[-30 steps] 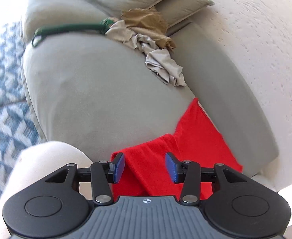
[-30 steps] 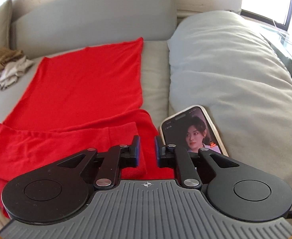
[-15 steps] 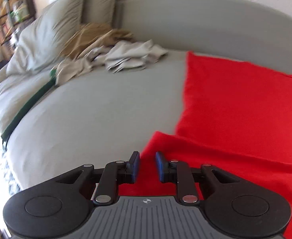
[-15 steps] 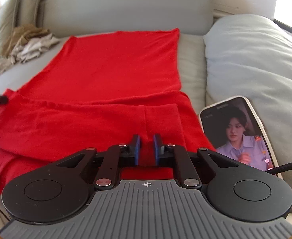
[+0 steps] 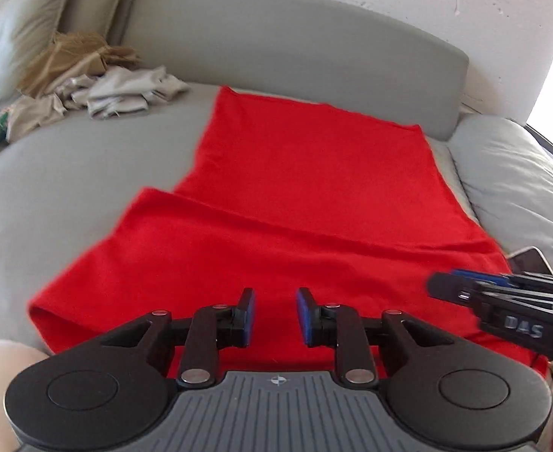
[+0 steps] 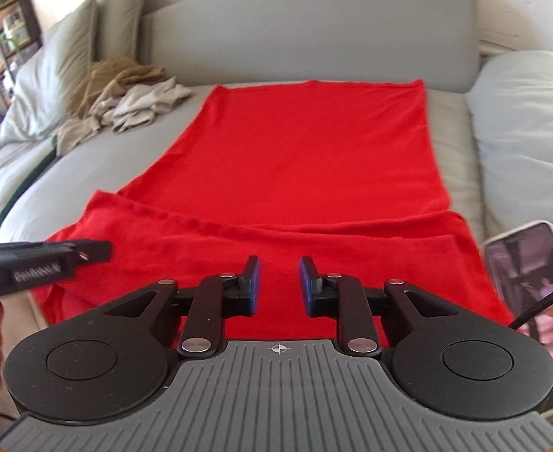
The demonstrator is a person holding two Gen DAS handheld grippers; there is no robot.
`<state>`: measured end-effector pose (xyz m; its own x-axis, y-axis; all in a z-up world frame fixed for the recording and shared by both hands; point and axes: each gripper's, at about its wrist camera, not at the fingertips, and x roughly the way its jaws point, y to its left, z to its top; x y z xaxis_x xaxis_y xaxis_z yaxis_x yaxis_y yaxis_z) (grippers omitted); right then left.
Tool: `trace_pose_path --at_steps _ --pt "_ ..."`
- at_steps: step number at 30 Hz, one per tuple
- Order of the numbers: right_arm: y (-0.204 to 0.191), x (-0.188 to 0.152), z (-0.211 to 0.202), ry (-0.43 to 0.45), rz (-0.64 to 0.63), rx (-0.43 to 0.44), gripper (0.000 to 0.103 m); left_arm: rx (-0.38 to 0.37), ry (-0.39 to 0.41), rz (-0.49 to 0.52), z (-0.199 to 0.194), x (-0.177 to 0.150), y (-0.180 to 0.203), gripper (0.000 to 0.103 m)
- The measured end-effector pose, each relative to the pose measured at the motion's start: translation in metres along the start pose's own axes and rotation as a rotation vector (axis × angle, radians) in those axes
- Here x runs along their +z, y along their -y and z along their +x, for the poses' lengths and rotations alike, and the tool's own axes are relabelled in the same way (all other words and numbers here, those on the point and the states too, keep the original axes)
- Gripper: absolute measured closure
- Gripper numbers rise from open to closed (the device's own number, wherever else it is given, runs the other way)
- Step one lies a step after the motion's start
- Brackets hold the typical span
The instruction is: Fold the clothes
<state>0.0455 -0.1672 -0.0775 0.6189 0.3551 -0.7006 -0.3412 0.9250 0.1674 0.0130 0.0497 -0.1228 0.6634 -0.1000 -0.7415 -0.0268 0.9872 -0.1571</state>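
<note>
Hovering over the near folded band of the red garment (image 5: 306,196) spread flat on the grey sofa (image 5: 69,173), left gripper (image 5: 275,312) parted and empty, right gripper (image 6: 279,282) opening, also empty; judged mid-fold, next needing grips on near corners.

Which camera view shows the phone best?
The right wrist view: the phone lies at the right beside the red cloth, its lit screen and pale case mostly visible. In the left wrist view only a dark corner shows, above the right gripper.
</note>
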Motion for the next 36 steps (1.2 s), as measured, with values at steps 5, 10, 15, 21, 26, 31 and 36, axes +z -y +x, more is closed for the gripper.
trace_pose_path --at_steps 5,10,15,21,26,31,36 --pt "-0.016 -0.016 0.022 -0.026 -0.102 -0.029 0.083 0.002 -0.029 -0.008 0.006 0.003 -0.007 0.075" --pt "0.042 -0.026 -0.006 -0.003 0.111 -0.2 0.1 -0.012 -0.028 -0.039 0.007 0.002 -0.012 0.076" --pt "0.06 -0.021 -0.023 0.009 0.194 -0.236 0.094 -0.014 -0.023 -0.037 0.007 0.001 -0.013 0.076" --pt "-0.01 0.01 0.016 0.015 -0.002 -0.031 0.094 -0.029 -0.042 -0.06 0.009 0.004 -0.017 0.076" --pt "-0.013 0.004 0.054 -0.038 0.005 0.045 0.1 -0.044 -0.046 -0.075 0.01 0.003 -0.021 0.076" --pt "0.057 -0.003 0.028 0.012 0.22 -0.201 0.103 -0.044 -0.045 -0.071 0.012 0.002 -0.022 0.076" --pt "0.067 -0.005 -0.009 0.002 0.27 -0.159 0.095 -0.035 -0.043 -0.063 0.012 0.001 -0.02 0.076"
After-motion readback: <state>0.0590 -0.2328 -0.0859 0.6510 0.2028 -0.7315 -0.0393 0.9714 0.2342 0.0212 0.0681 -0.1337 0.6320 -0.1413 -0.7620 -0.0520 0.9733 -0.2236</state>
